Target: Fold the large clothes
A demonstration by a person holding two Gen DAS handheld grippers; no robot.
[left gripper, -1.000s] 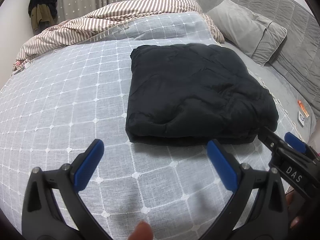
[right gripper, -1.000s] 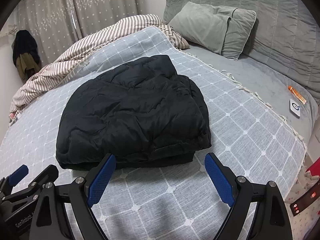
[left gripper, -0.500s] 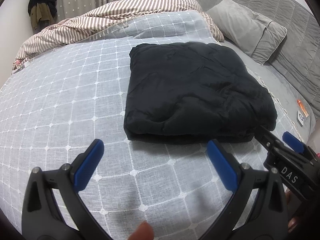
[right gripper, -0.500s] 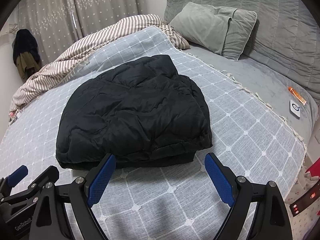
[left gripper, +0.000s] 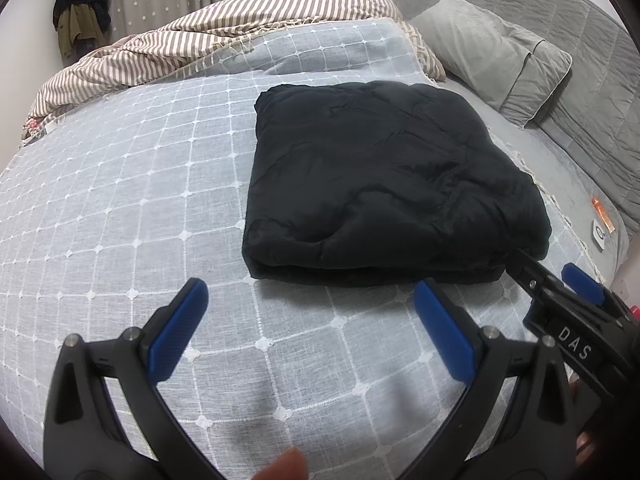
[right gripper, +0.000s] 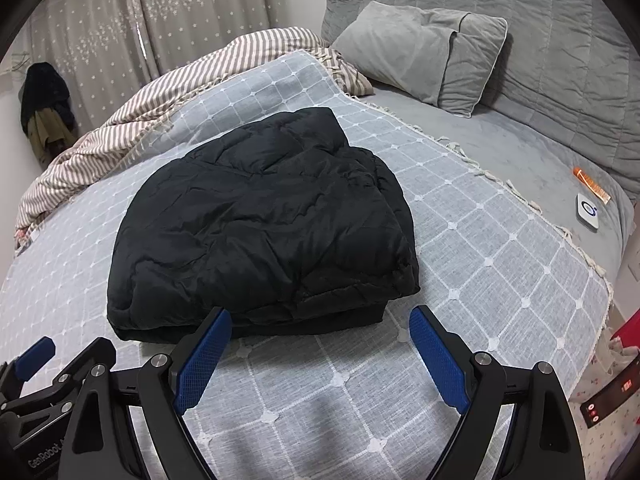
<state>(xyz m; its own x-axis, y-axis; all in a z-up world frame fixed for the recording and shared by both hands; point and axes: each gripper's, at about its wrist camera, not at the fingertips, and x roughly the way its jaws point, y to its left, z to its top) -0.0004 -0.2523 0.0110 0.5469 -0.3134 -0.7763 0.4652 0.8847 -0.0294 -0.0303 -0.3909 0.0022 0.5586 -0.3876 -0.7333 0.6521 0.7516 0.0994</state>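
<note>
Black padded jacket [left gripper: 384,184] lies folded in a thick square on the bed [left gripper: 120,200], just ahead of both claws. Left claw [left gripper: 308,328] spread, empty; right claw [right gripper: 320,356] spread, empty, its left pad just at the bundle's near edge. Looks close to finished: press the puffy top flat, square the loose right-hand layers

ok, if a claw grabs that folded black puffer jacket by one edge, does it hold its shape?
Probably not. The black puffer jacket is soft, quilted, stacked in loose layers, so it would likely droop and unfold. It looks puffy, likely light for its bulk. Its smooth shell may slide on the checked bedspread.
</note>
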